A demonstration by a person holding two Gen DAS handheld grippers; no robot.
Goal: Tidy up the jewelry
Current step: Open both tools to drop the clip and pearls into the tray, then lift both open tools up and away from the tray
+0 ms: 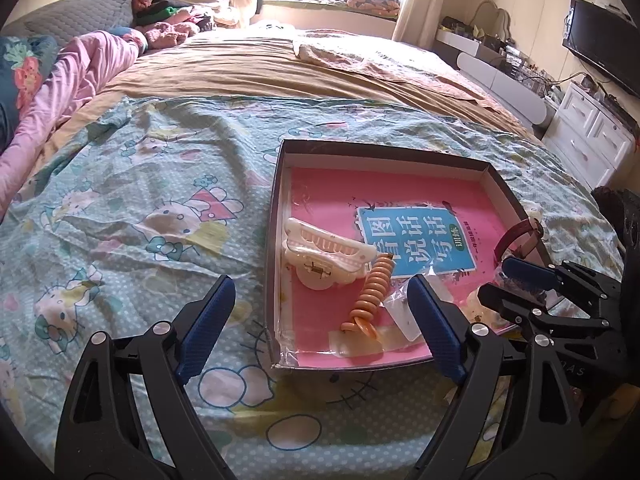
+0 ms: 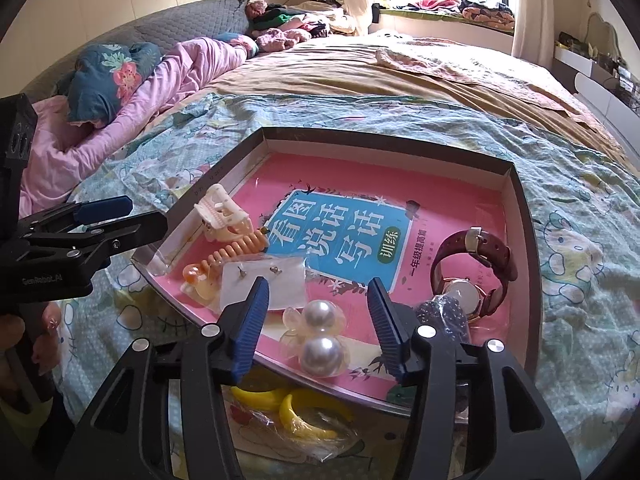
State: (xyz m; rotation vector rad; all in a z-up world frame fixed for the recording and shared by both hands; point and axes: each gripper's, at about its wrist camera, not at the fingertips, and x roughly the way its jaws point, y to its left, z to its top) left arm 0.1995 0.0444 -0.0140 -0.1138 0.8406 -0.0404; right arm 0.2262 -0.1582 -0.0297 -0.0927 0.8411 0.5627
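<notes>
Pearl hair clip (image 2: pixel 320 334) lies in box (image 2: pixel 520 216), at near edge, between right tongs (image 2: pixel 320 324) pads; tongs parted, nothing gripped. Judged: clip just placed. Left tongs (image 1: pixel 320 320) open wide, empty, over box near corner. Yellow bangles (image 2: pixel 288 412) outside box, on bed; likely next pick.

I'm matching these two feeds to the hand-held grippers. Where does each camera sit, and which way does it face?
Left wrist: on the left gripper, angled down the bed at the tray's left side; the right gripper enters at right.
Right wrist: on the right gripper, over the tray's near edge above two pearls; the left gripper and a hand show at left.
Shared: tray, white hair claw, watch.
</notes>
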